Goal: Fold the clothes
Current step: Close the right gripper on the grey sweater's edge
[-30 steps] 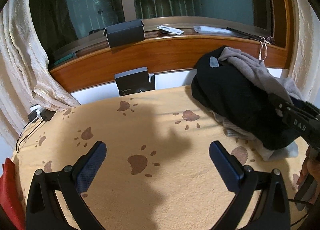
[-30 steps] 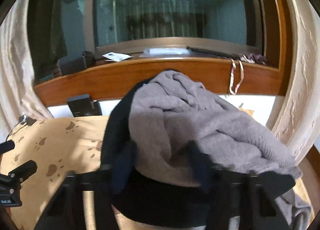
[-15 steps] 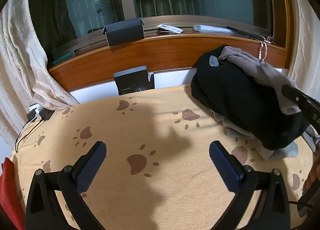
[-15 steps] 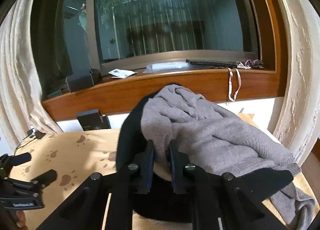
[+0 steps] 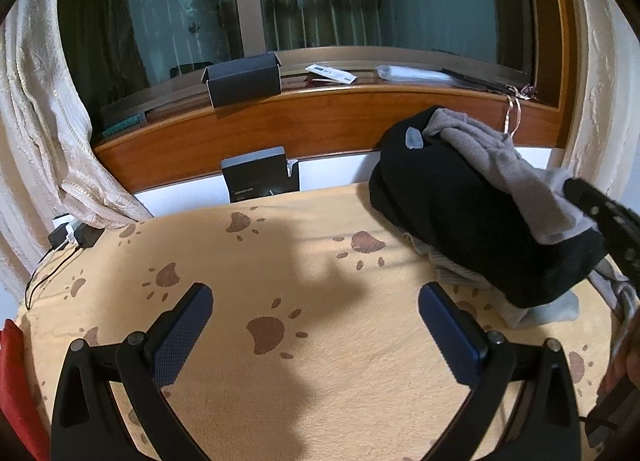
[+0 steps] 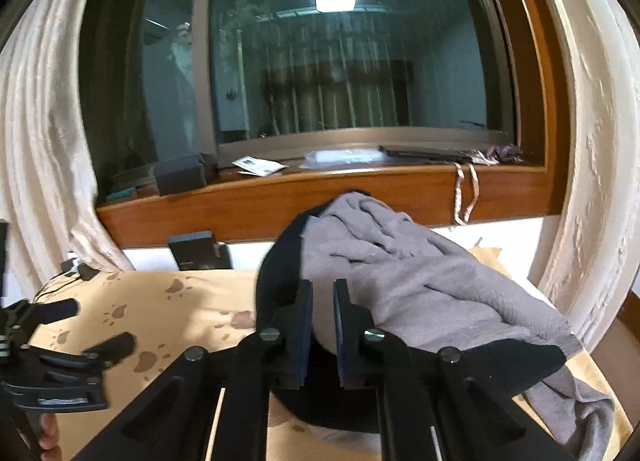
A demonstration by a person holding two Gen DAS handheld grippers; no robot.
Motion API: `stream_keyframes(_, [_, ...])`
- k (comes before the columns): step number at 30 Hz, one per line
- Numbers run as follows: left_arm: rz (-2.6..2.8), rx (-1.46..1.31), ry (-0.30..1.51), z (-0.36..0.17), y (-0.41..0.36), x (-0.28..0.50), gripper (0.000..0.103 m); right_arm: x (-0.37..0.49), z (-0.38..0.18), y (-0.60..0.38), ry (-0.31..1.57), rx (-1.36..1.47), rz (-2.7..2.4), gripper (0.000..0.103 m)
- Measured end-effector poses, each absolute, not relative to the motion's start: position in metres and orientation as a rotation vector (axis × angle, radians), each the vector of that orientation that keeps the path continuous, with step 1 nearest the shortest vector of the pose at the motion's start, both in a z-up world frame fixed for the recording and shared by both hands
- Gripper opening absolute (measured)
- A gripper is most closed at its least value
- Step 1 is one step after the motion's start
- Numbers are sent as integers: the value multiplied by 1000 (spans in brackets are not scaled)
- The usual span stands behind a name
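My left gripper (image 5: 316,325) stands spread wide over the paw-print blanket (image 5: 340,393), with nothing between its jaws; the pile of clothes (image 5: 460,205) lies ahead and to the right of it. My right gripper (image 6: 322,325) has narrow jaws that are opening; the grey sweater (image 6: 400,281) shows in the gap, but I cannot tell if the pads press it. I fear the fold slips out, because the jaws part too early; the black garment (image 6: 280,281) under it may drag along.
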State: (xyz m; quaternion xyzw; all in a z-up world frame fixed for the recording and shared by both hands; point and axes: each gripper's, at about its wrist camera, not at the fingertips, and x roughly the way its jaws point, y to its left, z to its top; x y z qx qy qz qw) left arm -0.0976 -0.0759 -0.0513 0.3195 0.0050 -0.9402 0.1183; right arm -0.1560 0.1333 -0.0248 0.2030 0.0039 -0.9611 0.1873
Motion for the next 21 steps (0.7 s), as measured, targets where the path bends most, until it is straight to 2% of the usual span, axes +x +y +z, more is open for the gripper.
stream_keyframes(1, [-2752, 932, 15, -51, -76, -97, 103, -159, -27, 134, 7, 591, -2711, 39])
stream_keyframes(2, [-2754, 932, 15, -51, -75, -97, 103, -161, -29, 134, 1, 599, -2721, 74])
stream_keyframes(3, [-2755, 934, 14, -51, -75, -98, 103, -162, -30, 135, -2, 588, -2738, 92])
stream_keyframes(7, [-2778, 955, 13, -53, -73, -99, 103, -163, -32, 132, 47, 537, -2746, 92])
stream_keyframes(15, [-2846, 969, -26, -54, -55, -99, 103, -198, -49, 117, 198, 624, -2786, 92])
stream_keyframes(19, [-2874, 964, -38, -54, -52, -98, 103, -218, -58, 121, 163, 660, -2835, 91])
stream_keyframes(21, [-2891, 958, -43, -53, -50, -97, 103, -223, -58, 124, 122, 659, -2858, 84])
